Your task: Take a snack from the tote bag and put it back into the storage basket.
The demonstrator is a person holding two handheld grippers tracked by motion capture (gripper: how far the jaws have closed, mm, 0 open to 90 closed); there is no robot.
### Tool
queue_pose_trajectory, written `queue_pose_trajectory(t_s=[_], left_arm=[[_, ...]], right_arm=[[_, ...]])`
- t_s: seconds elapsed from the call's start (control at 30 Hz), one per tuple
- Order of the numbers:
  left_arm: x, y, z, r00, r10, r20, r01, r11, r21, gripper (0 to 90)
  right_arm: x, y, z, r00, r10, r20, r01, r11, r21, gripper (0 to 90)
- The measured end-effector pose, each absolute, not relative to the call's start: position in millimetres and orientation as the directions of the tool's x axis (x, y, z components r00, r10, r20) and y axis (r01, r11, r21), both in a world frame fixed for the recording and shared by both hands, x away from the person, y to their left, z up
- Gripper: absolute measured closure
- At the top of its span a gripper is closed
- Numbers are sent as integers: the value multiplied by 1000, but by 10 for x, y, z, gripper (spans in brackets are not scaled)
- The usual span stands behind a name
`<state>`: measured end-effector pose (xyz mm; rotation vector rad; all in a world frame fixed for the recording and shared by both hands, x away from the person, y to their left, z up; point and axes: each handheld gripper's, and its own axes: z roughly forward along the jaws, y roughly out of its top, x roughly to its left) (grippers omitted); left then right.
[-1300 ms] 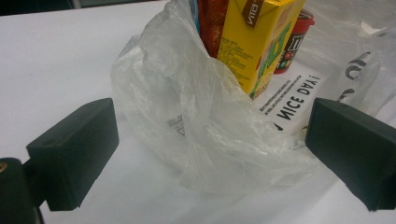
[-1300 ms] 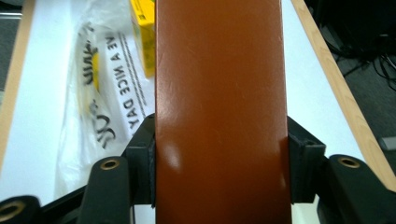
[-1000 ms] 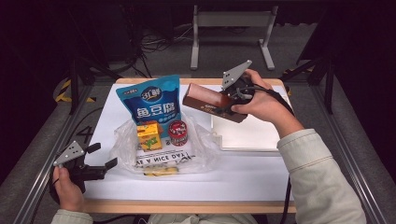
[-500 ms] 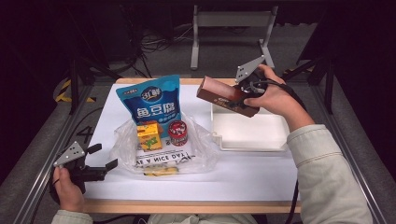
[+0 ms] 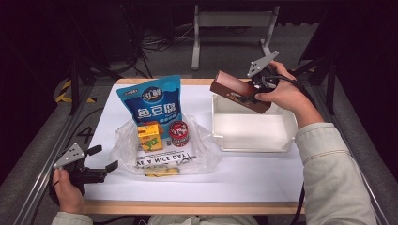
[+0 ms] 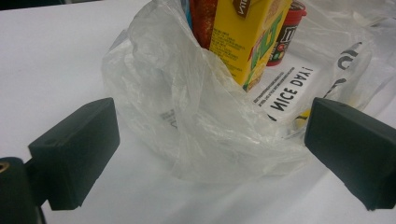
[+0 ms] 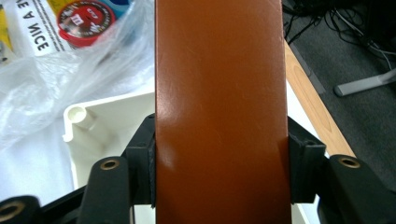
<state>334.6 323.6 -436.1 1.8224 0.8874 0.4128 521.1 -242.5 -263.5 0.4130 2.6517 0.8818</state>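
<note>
My right gripper (image 5: 251,93) is shut on a long brown box (image 5: 237,91) and holds it in the air over the far edge of the white tray (image 5: 220,122). In the right gripper view the brown box (image 7: 219,107) runs up between the jaws, clamped on both sides. A clear plastic bag (image 5: 202,157) lies mid-table around a yellow carton (image 5: 150,136) and a red can (image 5: 179,132), with a blue snack pouch (image 5: 151,101) behind them. My left gripper (image 5: 103,158) stands open at the bag's left edge. The bag (image 6: 196,121) bulges between its jaws.
A white sheet covers the table (image 5: 244,176). The table's wooden front edge (image 5: 187,206) runs along the bottom. Metal rails (image 5: 42,183) flank both sides. A yellow packet (image 5: 157,172) lies under the bag's front. Cables lie on the floor beyond the table.
My right gripper has carried the brown box rightward and farther back, over the white tray's far edge. The left gripper has stayed in place, open.
</note>
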Motion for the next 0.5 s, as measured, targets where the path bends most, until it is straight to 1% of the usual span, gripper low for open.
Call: queue_pose_trajectory(t_s=[0.33, 0.5], left_arm=[[3351, 3244, -4366, 670, 732, -118, 382, -204, 901, 38], [3355, 3235, -4367, 675, 729, -116, 380, -209, 901, 38]], right_arm=[[5327, -2584, -2680, -890, 398, -221, 200, 777, 597, 426], [5383, -2659, -2794, -882, 414, -224, 217, 780, 586, 426]])
